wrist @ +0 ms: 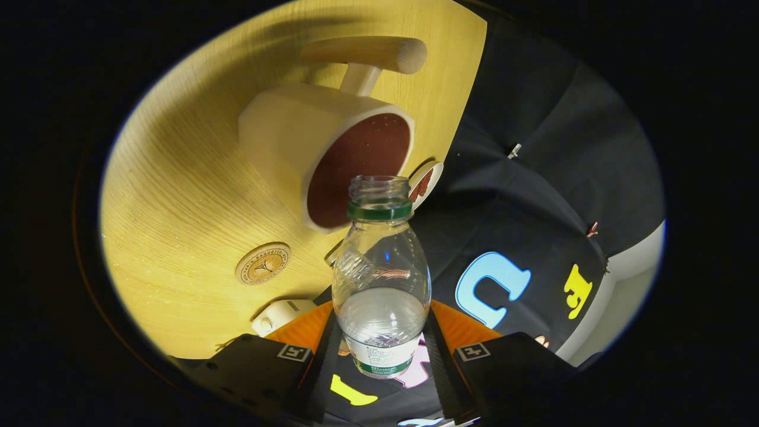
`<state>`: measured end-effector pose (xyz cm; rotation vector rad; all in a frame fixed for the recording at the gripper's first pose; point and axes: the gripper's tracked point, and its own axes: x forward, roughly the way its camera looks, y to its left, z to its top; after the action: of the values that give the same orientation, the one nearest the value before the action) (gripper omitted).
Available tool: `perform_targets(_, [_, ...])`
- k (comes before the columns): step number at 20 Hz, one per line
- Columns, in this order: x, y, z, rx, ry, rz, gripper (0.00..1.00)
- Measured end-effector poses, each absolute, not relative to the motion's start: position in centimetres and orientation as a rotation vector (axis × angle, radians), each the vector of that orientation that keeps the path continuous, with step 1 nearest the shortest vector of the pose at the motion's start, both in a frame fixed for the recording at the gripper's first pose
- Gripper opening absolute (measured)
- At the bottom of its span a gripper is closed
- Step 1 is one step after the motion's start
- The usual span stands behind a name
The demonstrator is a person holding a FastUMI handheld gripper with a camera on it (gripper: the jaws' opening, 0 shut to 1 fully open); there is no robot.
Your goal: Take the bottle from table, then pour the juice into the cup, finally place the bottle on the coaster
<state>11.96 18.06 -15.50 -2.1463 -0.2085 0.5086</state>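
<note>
— Gripping the bottle (380,279) between both fingers, my gripper (379,350) is closed on its lower body; it's uncapped, liquid pooling low.

— Which step?

— I'm judging the pour is just starting: the mouth is tilting toward the cup (332,154), right beside its rim.

— Next?

— Tipping further over the cup. The coaster (262,263) is waiting left of the bottle, on the table (178,196).

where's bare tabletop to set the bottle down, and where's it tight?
Fingers are shut on the bottle, its open mouth near the cup's rim. Bare table: the wide stretch beside the cup, running to the round wooden coaster, and the strip past the coaster. Crowded: around the cup, its wooden handle, and the small white object by the fingers.
</note>
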Motion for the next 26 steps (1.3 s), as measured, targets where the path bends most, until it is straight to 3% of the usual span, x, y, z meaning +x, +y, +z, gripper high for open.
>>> perform_targets(9, [11.7, 16.3, -13.4, -1.944, -0.053, 0.471, 0.73])
perform_targets(19, [11.0, 11.3, -6.8, -1.336, 0.236, 0.308, 0.74])
perform_targets(26, [12.7, 11.6, -5.1, -0.807, 0.328, 0.325, 0.74])
